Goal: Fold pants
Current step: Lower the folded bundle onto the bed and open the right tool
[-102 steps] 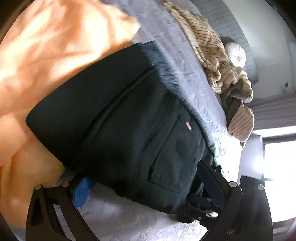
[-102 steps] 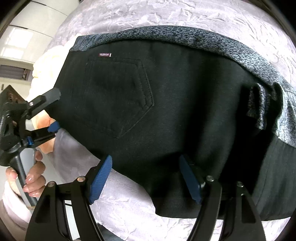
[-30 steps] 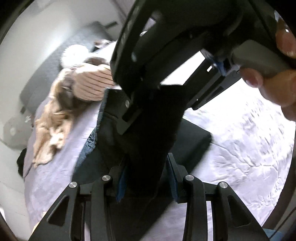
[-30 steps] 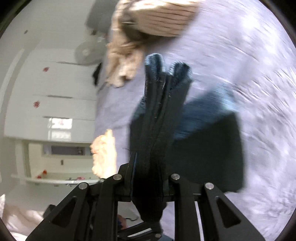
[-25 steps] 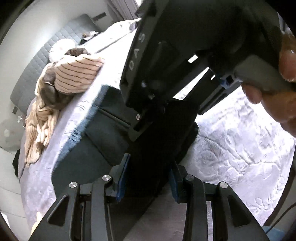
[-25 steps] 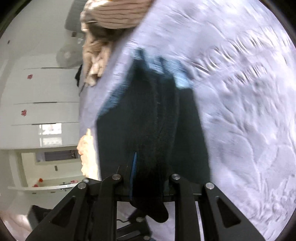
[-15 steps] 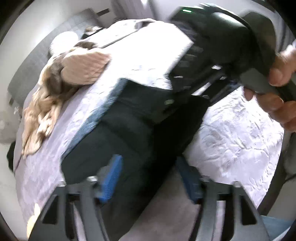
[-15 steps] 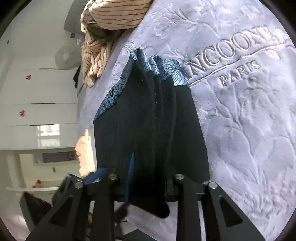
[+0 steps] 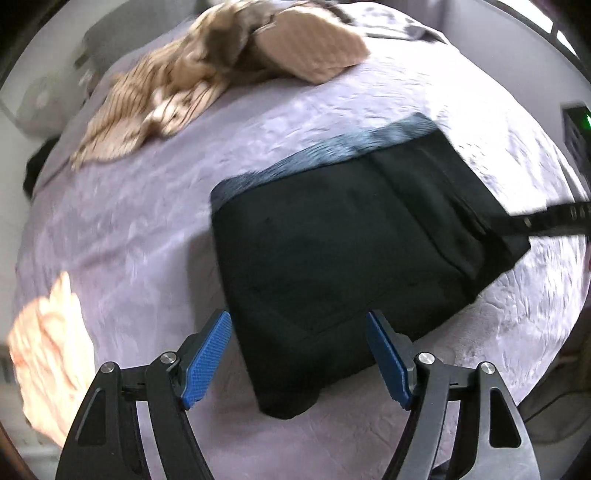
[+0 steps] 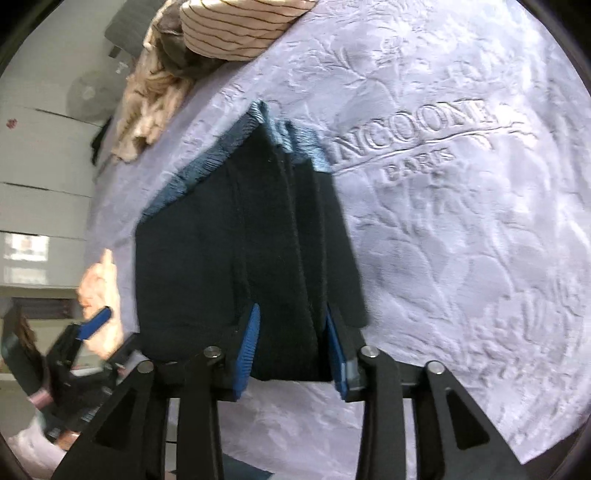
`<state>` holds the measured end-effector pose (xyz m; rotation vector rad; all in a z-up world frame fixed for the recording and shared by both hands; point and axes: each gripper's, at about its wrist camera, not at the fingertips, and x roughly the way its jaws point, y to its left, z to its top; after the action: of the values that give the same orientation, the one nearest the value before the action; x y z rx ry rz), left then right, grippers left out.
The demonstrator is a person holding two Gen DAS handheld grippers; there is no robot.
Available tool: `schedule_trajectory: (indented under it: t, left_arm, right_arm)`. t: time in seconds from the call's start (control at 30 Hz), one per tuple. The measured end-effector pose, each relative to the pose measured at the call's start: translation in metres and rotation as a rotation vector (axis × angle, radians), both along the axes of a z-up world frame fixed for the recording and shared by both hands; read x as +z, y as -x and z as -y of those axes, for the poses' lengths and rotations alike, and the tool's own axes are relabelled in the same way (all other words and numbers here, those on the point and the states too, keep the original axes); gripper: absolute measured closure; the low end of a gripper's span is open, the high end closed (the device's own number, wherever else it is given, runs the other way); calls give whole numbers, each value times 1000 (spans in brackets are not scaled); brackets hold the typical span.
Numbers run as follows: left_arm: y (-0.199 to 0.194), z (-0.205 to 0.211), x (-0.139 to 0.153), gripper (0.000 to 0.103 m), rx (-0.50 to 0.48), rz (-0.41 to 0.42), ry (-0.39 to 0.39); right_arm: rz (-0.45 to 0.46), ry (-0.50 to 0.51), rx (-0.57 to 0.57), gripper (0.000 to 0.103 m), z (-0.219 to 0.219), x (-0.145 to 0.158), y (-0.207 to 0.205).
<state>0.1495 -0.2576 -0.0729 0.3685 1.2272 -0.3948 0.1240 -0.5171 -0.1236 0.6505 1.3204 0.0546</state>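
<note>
The black pants (image 9: 351, 251) lie folded in a thick rectangle on the lilac bed cover (image 9: 147, 229), with a blue patterned waistband along the far edge. My left gripper (image 9: 299, 354) is open and empty, its blue pads on either side of the fold's near corner, a little above it. My right gripper (image 10: 291, 343) is partly open, its blue pads straddling the near edge of the pants (image 10: 236, 251) without pinching it. Its black finger shows at the right edge of the left wrist view (image 9: 546, 225).
A heap of beige striped clothes (image 9: 207, 74) lies at the far side of the bed, also in the right wrist view (image 10: 221, 33). An orange-cream cloth (image 9: 48, 354) sits at the bed's left edge. The cover bears raised lettering (image 10: 417, 136).
Both grippers held the pants up, then laid them folded on the bed. The left gripper opened and drew back. The right gripper's jaws have loosened around the fold's edge.
</note>
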Motion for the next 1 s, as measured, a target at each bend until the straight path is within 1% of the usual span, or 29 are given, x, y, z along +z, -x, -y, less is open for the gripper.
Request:
schedule_trajectory:
  t: [0.07, 0.13, 0.2, 0.23, 0.3, 0.37, 0.4, 0.5, 0.53, 0.6, 0.67, 0.93, 1.0]
  left_arm:
    - [-6, -8, -3, 27, 46, -35, 14]
    - [-14, -17, -4, 27, 87, -52, 40]
    - [-18, -24, -4, 27, 119, -63, 62]
    - [-20, -26, -5, 27, 129, -70, 66]
    - [-23, -29, -12, 27, 137, -95, 52]
    - [-22, -29, -21, 27, 145, -120, 25]
    - [-21, -31, -26, 27, 156, -137, 19]
    - [-19, -35, -30, 27, 181, -159, 35]
    - [-18, -36, -29, 27, 182, -162, 37]
    - [-17, -36, -29, 27, 177, -162, 34]
    - [-15, -34, -28, 27, 170, -159, 32]
    - [-18, -33, -30, 27, 166, -155, 15]
    - [-17, -33, -31, 25, 160, -149, 8]
  right_arm:
    - [-21, 52, 1, 57, -2, -1, 1]
    - [-19, 62, -8, 57, -2, 6, 3]
    - [-3, 141, 4, 58, -5, 19, 7]
    - [10, 174, 15, 60, -7, 27, 7]
    - [64, 198, 44, 82, -13, 43, 8]
    - [99, 223, 95, 83, -25, 54, 6]
    - [99, 223, 120, 83, -31, 54, 3]
    - [48, 227, 176, 83, -47, 38, -2]
    - [19, 232, 176, 83, -48, 28, -3]
    - [5, 220, 152, 83, -46, 19, -1]
    - [10, 193, 126, 83, -40, 19, 3]
    - [2, 181, 126, 83, -36, 22, 8]
    - [2, 177, 121, 82, -38, 21, 7]
